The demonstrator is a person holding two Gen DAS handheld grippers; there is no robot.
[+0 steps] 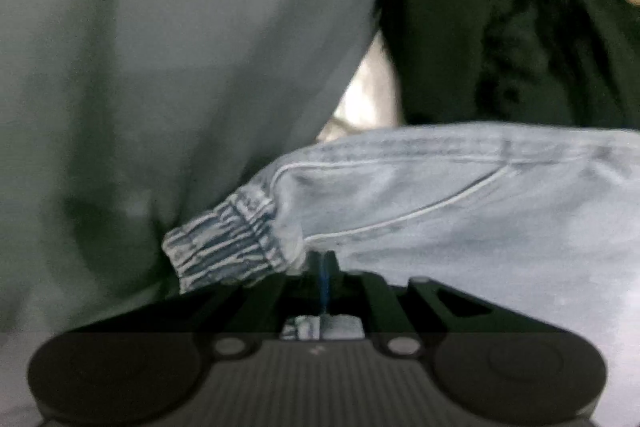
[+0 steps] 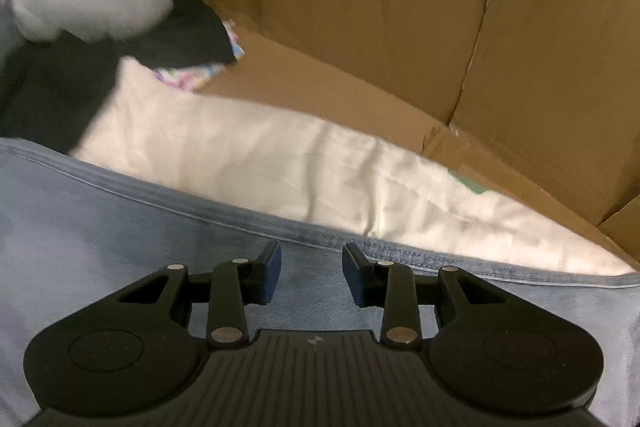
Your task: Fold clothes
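A: Closest in, the left gripper (image 1: 325, 267) has its jaws pinched tight on the jeans (image 1: 460, 211), right by the gathered waistband (image 1: 224, 251). A sliver of denim shows between the fingers. That is a thin bite on a heavy garment.

B: So the risk is slip?

A: I think so. If the weight of the jeans drags on that small pinch, the fabric could pull free and the garment would drop in a heap.

B: And the right gripper (image 2: 311, 273)?

A: Its jaws stand apart over the denim, with nothing between them. The jeans (image 2: 120, 227) lie flat under it, and their seamed edge runs just beyond the fingertips. Only one corner is held, so the jeans may lift lopsided and twist.

B: What lies past that?

A: A cream cloth (image 2: 280, 167) under the jeans, then a black garment (image 2: 60, 87) and a grey one (image 2: 80, 7), inside a cardboard box (image 2: 400, 7). In the left view a grey-green cloth (image 1: 160, 67) sits against the waistband. A closing jaw could catch a neighbour along with the denim.
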